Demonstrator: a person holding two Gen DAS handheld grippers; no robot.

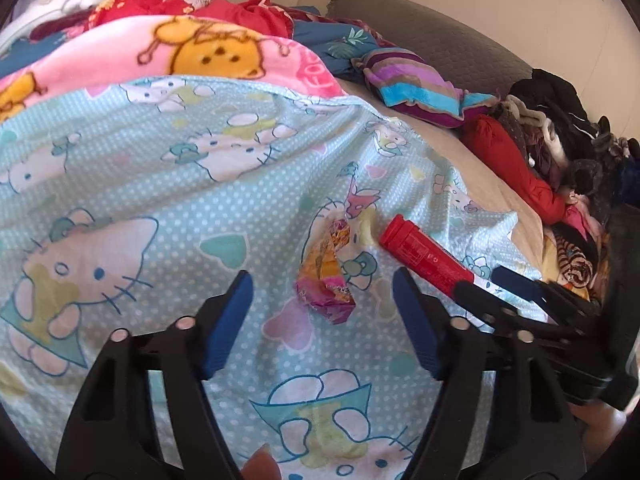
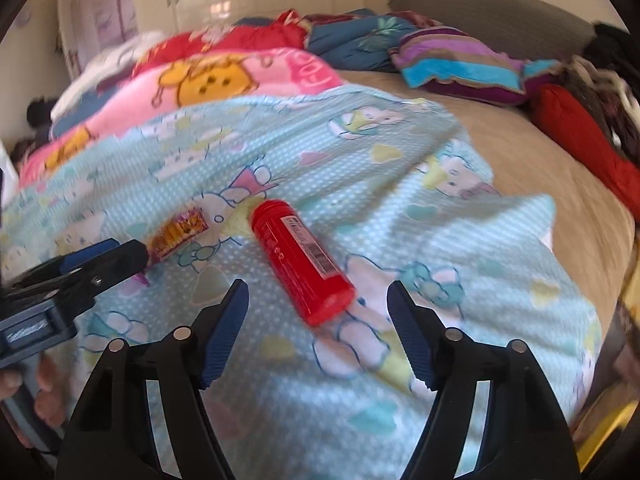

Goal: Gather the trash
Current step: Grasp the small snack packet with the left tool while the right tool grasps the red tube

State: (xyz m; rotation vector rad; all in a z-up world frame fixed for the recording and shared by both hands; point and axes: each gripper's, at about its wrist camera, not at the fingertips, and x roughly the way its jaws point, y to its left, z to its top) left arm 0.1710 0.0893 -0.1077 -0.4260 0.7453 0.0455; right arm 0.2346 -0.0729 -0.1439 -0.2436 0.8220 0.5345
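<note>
A crumpled orange and pink wrapper point(image 1: 326, 270) lies on the light blue cartoon-cat blanket point(image 1: 160, 208). My left gripper point(image 1: 322, 280) is open, its jaws on either side of the wrapper's near end, just above the blanket. A red cylindrical tube point(image 1: 424, 258) lies right of the wrapper. In the right wrist view the tube point(image 2: 302, 264) lies just ahead of my open right gripper point(image 2: 318, 290), between the jaw tips. The wrapper point(image 2: 176, 234) shows at the left there, beside the left gripper point(image 2: 100, 258). The right gripper point(image 1: 492, 280) reaches in at the tube's near end.
A pink cartoon blanket point(image 1: 224, 52), red and blue bedding and a striped pillow point(image 1: 416, 84) lie further back on the bed. A pile of clothes point(image 1: 560, 152) with a red garment lines the right side. A grey headboard point(image 1: 440, 32) stands behind.
</note>
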